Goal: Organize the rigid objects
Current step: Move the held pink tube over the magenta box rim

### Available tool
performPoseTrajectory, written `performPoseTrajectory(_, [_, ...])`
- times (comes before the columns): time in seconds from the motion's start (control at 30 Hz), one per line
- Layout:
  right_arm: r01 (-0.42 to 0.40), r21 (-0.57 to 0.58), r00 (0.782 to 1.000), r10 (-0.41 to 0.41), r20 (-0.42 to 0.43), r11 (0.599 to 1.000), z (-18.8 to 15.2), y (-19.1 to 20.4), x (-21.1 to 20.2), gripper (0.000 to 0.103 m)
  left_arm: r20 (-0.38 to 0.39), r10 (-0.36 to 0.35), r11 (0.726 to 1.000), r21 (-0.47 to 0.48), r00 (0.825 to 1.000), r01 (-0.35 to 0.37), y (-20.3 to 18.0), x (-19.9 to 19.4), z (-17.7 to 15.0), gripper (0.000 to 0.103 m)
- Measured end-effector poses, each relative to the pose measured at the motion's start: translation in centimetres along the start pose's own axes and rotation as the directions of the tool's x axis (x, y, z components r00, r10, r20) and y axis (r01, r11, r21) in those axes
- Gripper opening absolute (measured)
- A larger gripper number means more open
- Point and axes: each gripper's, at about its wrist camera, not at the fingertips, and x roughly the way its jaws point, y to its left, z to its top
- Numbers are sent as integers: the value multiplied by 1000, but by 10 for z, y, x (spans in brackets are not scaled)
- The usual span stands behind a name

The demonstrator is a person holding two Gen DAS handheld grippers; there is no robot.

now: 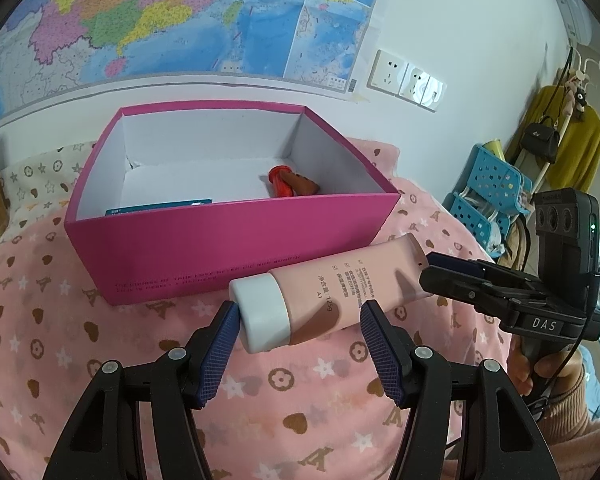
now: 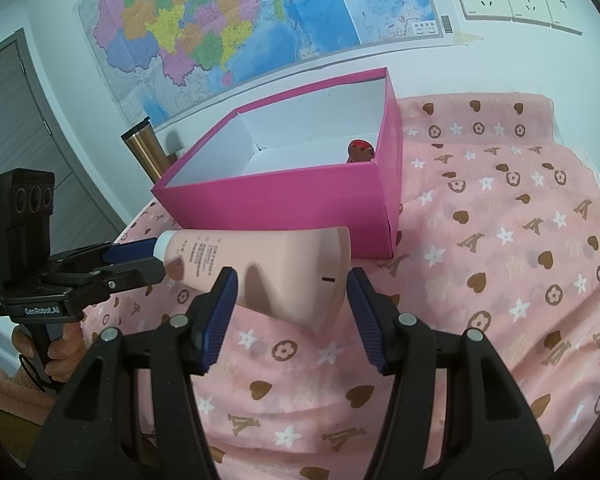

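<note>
Two tools flank one pink tube lying on the pink cloth just before the magenta box's front wall, likely staged for loading. Left wrist view: left tool wide around the white cap, left pad touching; box holds a red-brown item and blue card. Right wrist view: right tool wide around the crimped tail; a gold tumbler stands behind the box.

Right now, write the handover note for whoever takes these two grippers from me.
Left gripper: open, fingers straddling the white cap end of the pink tube, not clamped.
Right gripper: open, fingers either side of the tube's flat crimped end.
Tube lies on the pink patterned cloth, in front of the magenta box.
Done: a red-and-brown item and a blue-edged flat pack are in the box.
Left: grip the tube and put it in the box.
</note>
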Motion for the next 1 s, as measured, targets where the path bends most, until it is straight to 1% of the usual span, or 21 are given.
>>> performPoseTrajectory(1.0, [12, -22, 999, -11, 33, 1000, 11, 2, -2, 59, 29, 1, 1000, 7, 1000, -2, -1, 0, 11, 63])
